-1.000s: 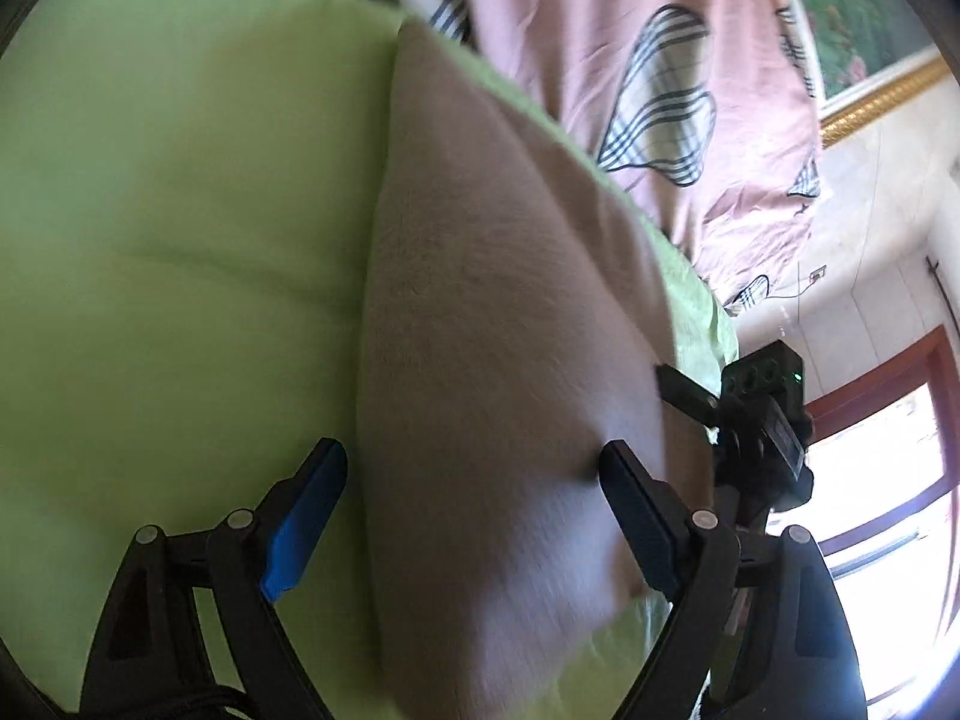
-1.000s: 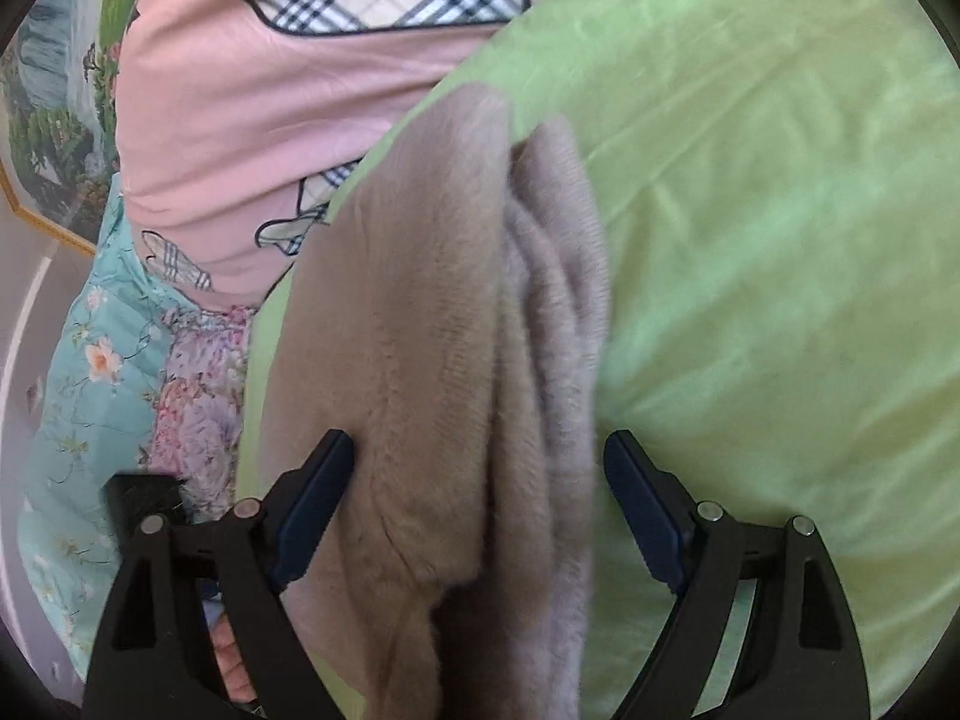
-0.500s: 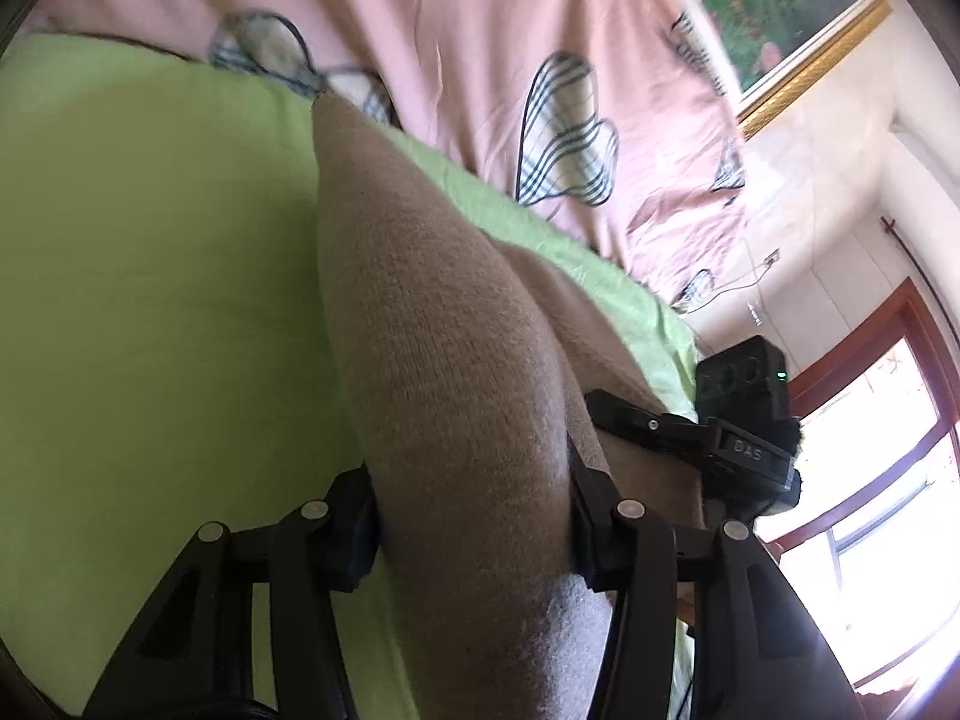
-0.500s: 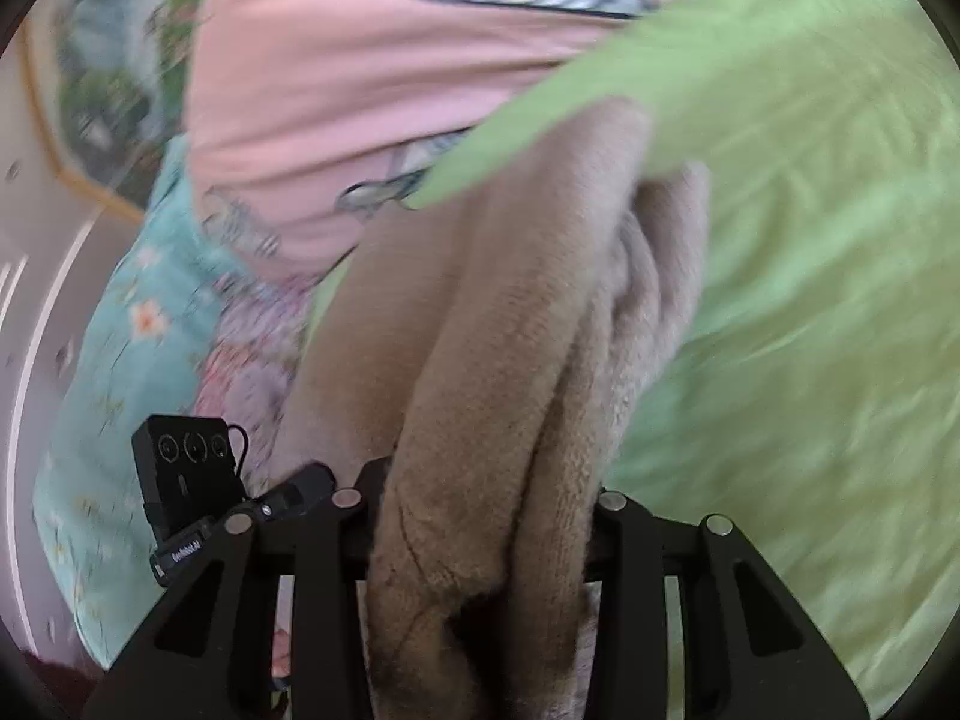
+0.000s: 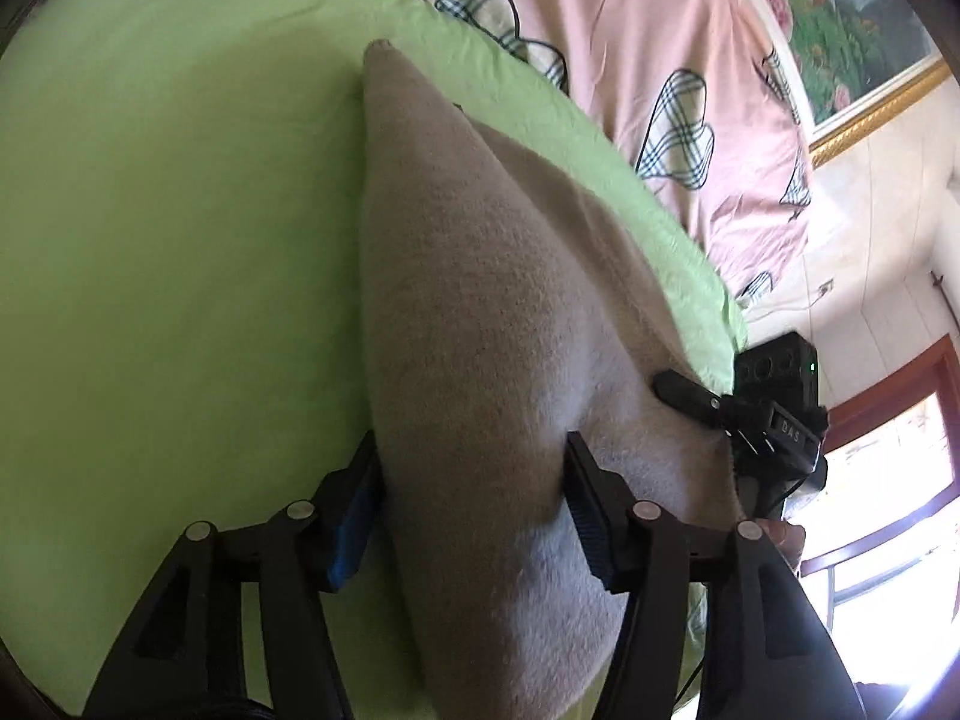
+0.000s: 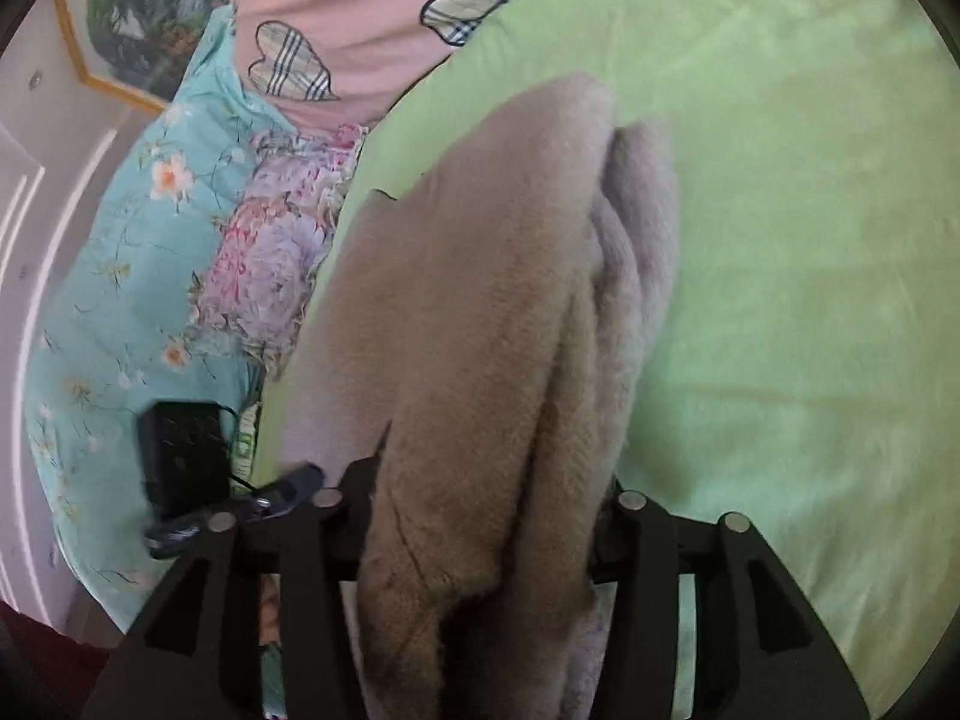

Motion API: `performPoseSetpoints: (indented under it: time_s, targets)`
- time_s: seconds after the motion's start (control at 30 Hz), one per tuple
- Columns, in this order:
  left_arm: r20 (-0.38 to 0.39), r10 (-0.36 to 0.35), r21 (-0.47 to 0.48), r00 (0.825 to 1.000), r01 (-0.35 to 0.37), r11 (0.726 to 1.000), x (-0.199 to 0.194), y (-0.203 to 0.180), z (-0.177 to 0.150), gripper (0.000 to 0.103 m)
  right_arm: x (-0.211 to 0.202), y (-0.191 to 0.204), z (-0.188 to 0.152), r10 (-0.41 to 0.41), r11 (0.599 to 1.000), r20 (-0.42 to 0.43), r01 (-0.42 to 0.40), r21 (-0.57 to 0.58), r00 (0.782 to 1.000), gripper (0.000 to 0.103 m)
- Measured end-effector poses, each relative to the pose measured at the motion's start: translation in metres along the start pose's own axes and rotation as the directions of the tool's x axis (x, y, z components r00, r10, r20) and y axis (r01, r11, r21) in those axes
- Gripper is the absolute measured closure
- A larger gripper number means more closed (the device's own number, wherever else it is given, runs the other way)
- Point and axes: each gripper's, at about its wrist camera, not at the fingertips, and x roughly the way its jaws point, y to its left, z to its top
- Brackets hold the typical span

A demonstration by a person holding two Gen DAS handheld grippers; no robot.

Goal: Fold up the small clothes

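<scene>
Pinching folded beige knit garment (image 5: 480, 324) on green sheet (image 5: 168, 228): left gripper (image 5: 474, 510) and right gripper (image 6: 480, 516), jaws easing open but pads pressing cloth.

The soft brown sweater (image 5: 498, 324) runs off the bottom of both pictures, so its near end cannot be seen. It hides the inner faces of the left gripper (image 5: 474, 516) and the right gripper (image 6: 486, 522). The framed painting (image 5: 840, 18) is cut by the edge. A hand (image 5: 783, 537) peeks out, mostly hidden.
</scene>
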Motion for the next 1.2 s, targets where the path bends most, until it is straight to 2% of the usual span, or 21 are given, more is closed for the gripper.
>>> performPoseSetpoints:
  time_s: [0.1, 0.17, 0.3, 0.4, 0.47, 0.53, 0.57, 0.63, 0.77, 0.83, 0.97, 1.0, 1.07, 1.13, 1.2]
  targets:
    - [0.023, 0.017, 0.021, 1.0, -0.017, 1.0, -0.008, -0.001, 0.003, 0.042, -0.024, 0.001, 0.0, -0.056, 0.998, 0.043, 0.056, 0.007, 0.997, 0.039]
    - [0.039, 0.021, 0.02, 0.999, -0.022, 1.0, -0.009, -0.001, 0.01, 0.041, -0.038, 0.001, 0.003, -0.088, 0.996, 0.079, 0.088, 0.0, 0.993, 0.039]
    - [0.065, 0.031, -0.011, 0.997, -0.031, 0.999, -0.011, 0.006, 0.023, 0.039, -0.043, 0.015, 0.018, -0.141, 0.989, 0.142, 0.145, -0.018, 0.98, 0.039]
    - [0.075, 0.047, -0.031, 0.996, -0.045, 0.999, -0.013, 0.014, 0.03, 0.038, -0.036, 0.023, 0.027, -0.131, 0.99, 0.161, 0.138, -0.037, 0.978, 0.039]
    - [0.083, 0.053, -0.037, 0.995, -0.05, 0.998, -0.012, 0.014, 0.033, 0.038, -0.023, 0.028, 0.032, -0.165, 0.984, 0.142, 0.173, -0.047, 0.976, 0.044]
    - [0.089, 0.065, -0.036, 0.994, -0.062, 0.997, -0.011, 0.014, 0.034, 0.038, -0.011, 0.033, 0.036, -0.187, 0.978, 0.132, 0.196, -0.065, 0.974, 0.06]
    - [0.089, 0.068, -0.04, 0.994, -0.065, 0.997, -0.01, 0.015, 0.035, 0.038, -0.006, 0.035, 0.038, -0.205, 0.974, 0.126, 0.216, -0.075, 0.971, 0.064]
    - [0.089, 0.072, -0.05, 0.993, -0.068, 0.996, -0.01, 0.016, 0.037, 0.038, -0.001, 0.042, 0.041, -0.226, 0.966, 0.124, 0.239, -0.103, 0.966, 0.086]
    - [0.107, 0.093, -0.015, 0.99, -0.092, 0.996, -0.013, 0.007, 0.038, 0.04, -0.035, 0.063, 0.044, -0.13, 0.974, 0.225, 0.167, -0.152, 0.966, 0.093]
    - [0.084, 0.095, -0.011, 0.992, -0.094, 0.995, -0.006, 0.007, 0.036, 0.04, -0.044, 0.066, 0.041, -0.13, 0.969, 0.248, 0.177, -0.175, 0.96, 0.095]
    - [0.071, 0.087, -0.038, 0.994, -0.085, 0.996, 0.005, 0.016, 0.045, 0.039, -0.019, 0.017, 0.034, -0.224, 0.968, 0.14, 0.237, -0.079, 0.964, 0.095]
    - [0.079, 0.101, -0.042, 0.992, -0.098, 0.994, 0.006, 0.018, 0.051, 0.039, -0.015, 0.005, 0.031, -0.21, 0.975, 0.123, 0.217, -0.049, 0.97, 0.095]
    - [0.095, 0.122, -0.054, 0.988, -0.117, 0.992, 0.01, 0.025, 0.071, 0.046, -0.017, -0.004, 0.028, -0.187, 0.981, 0.124, 0.191, -0.018, 0.974, 0.095]
    - [0.084, 0.119, -0.073, 0.989, -0.113, 0.991, 0.019, 0.034, 0.092, 0.074, -0.018, 0.0, 0.03, -0.202, 0.978, 0.133, 0.208, -0.034, 0.97, 0.095]
    - [0.082, 0.142, -0.076, 0.987, -0.136, 0.988, 0.028, 0.039, 0.111, 0.08, -0.015, 0.009, 0.031, -0.249, 0.962, 0.135, 0.261, -0.077, 0.959, 0.095]
